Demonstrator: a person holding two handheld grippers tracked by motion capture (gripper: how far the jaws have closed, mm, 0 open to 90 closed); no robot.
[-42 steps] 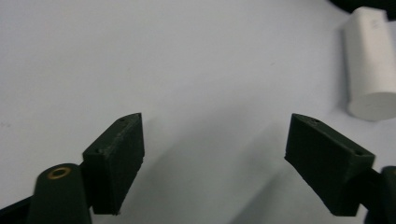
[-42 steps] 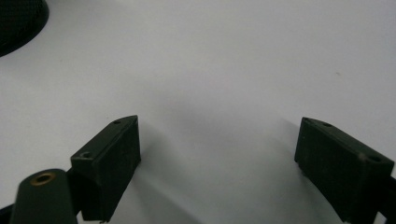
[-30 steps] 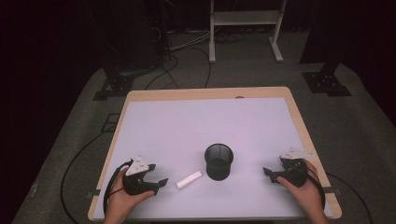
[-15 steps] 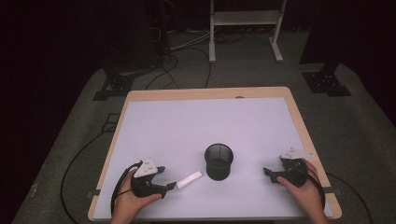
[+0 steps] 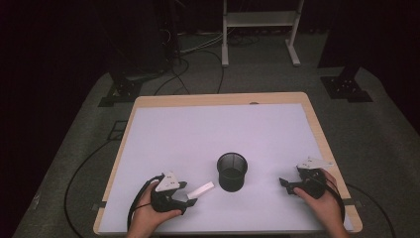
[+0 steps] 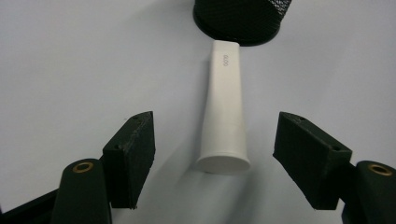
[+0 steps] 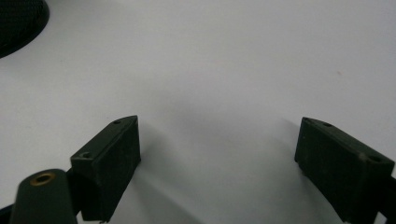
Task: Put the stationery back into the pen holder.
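Mesh cup (image 6: 243,18) cut off above white tube (image 6: 225,105), left gripper (image 6: 215,156) spread.

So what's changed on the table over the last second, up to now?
The left tool has moved forward and to the right, up to the near end of the white piece. Its jaws are open on either side of that end and have not closed on it. The white piece, the black mesh cup and the right tool stayed where they were.

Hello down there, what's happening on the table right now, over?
Left claw open, straddling white tube's wide end. Right claw open, holding nothing. Tube lies flat, far end by black mesh cup. Nothing in the way.
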